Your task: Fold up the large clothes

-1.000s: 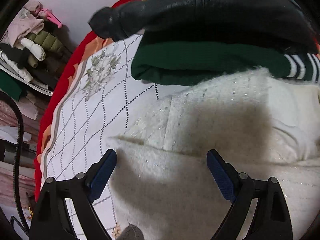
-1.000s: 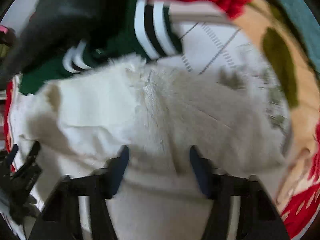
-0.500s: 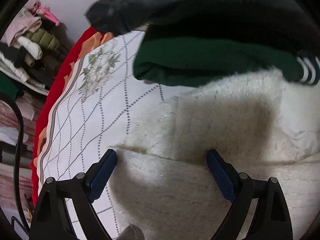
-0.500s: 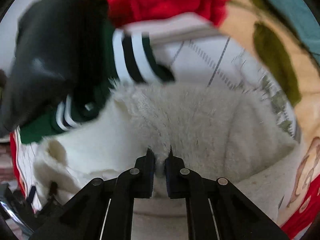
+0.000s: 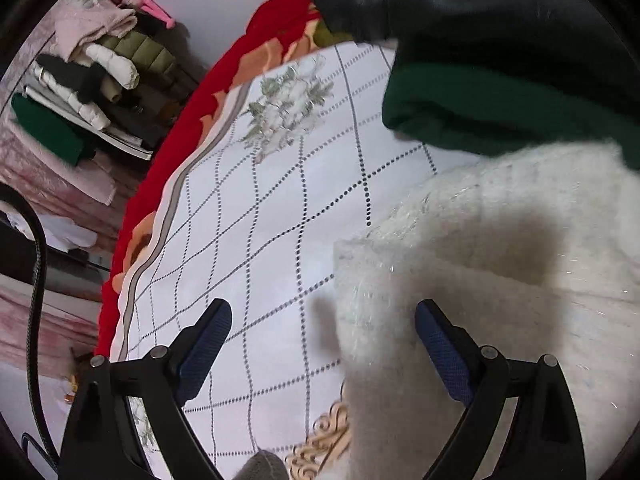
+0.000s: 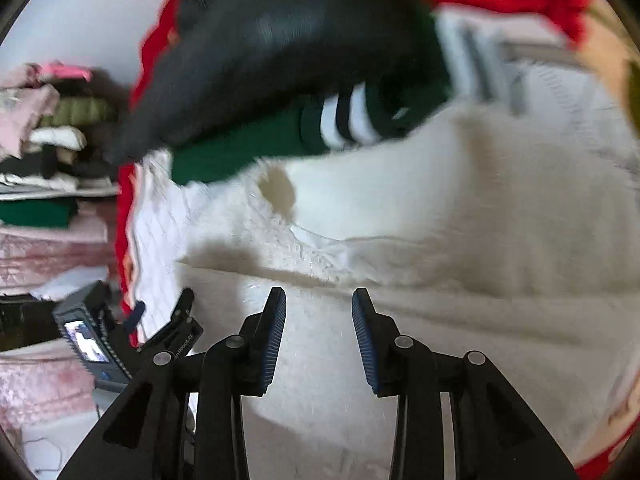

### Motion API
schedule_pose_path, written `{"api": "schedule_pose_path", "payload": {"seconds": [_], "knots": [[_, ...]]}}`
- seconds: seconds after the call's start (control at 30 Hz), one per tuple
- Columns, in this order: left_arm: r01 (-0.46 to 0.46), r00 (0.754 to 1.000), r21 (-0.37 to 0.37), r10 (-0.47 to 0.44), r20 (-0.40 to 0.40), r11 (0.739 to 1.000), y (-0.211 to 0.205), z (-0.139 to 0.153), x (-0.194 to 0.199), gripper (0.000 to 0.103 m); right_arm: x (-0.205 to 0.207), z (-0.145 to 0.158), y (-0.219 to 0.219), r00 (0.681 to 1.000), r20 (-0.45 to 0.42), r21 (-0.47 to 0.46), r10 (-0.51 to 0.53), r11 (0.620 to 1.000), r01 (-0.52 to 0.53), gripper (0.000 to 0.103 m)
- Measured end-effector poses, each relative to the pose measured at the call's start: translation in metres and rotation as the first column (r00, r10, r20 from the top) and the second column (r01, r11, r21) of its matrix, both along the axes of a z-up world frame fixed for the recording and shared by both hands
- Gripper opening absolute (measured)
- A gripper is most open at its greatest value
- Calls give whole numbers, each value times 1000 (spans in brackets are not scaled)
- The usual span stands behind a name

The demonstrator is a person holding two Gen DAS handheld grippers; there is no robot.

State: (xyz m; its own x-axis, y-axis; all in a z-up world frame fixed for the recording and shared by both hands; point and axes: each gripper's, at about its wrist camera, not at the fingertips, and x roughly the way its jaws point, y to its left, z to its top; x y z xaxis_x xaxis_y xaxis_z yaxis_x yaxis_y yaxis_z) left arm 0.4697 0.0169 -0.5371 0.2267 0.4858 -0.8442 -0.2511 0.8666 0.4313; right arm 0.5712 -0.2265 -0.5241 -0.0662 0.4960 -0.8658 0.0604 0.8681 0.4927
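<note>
The right gripper [image 6: 319, 336], pinching the white fuzzy garment [image 6: 460, 240] half a second ago, is spreading its fingers clear of it, leaving it folded on the bed [image 5: 260, 216] while the left gripper [image 5: 323, 344] hovers spread.

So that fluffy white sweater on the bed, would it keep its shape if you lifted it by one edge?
Probably not. The white sweater lies in soft folds with a rounded crease, so it would likely droop. Its fuzzy pile suggests the pads would catch rather than slip. It looks bulky but probably light. The right gripper is opening, with no cloth pinched between its jaws.
</note>
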Motion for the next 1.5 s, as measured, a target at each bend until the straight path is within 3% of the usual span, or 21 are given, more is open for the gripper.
{"api": "schedule_pose_path", "payload": {"seconds": [0.1,0.2,0.23,0.27,0.33,0.37,0.4,0.5,0.7,0.8,0.93,0.97,1.07,1.2,1.3,1.37,1.5], "knots": [[3,1000,13,-4,9,1000,1,-4,8,94,6,-40,27,993,-84,-42,88,995,-92,36],[20,1000,22,-20,19,1000,0,-1,9,94,10,-56,48,984,-67,-198,168,964,-178,37],[24,1000,22,-24,18,999,-1,1,7,94,11,-59,53,981,-73,-215,182,957,-194,41],[25,999,20,-26,18,999,0,1,7,94,12,-62,59,978,-78,-212,193,955,-206,51],[23,1000,13,-23,18,1000,2,3,6,94,9,-62,70,971,-75,-239,228,941,-239,52],[21,1000,9,-21,20,1000,4,5,5,94,8,-61,76,967,-64,-264,248,930,-256,34],[19,1000,8,-19,23,1000,5,6,5,94,6,-59,84,960,-49,-279,275,919,-277,9],[17,999,4,-17,43,1000,9,15,2,94,0,-50,98,952,-11,-334,307,896,-293,6],[30,996,-16,-29,84,999,15,33,-5,94,6,1,89,964,189,-384,189,918,-105,5],[25,996,-20,-24,86,999,19,37,-6,94,19,-5,85,976,165,-368,143,927,-73,5],[13,996,-47,-9,92,999,27,47,-16,94,21,-16,85,979,98,-336,181,931,-138,11],[16,995,-60,-10,97,998,27,53,-23,94,14,-3,77,979,117,-297,165,947,-124,19],[39,995,-97,-29,99,995,22,68,-53,94,-14,36,49,975,188,-226,119,971,-74,58],[64,998,-139,-59,39,988,12,68,-105,94,-87,90,-17,968,252,-219,-5,974,62,60],[61,997,-144,-66,-29,988,9,52,-134,94,-139,98,-87,965,237,-304,-114,935,185,61],[46,994,-135,-59,-91,990,8,33,-152,94,-167,92,-121,960,202,-345,-196,902,257,61],[-3,985,-163,-25,-172,987,-4,-2,-175,94,-267,41,-200,925,100,-465,-366,805,369,61]]}}
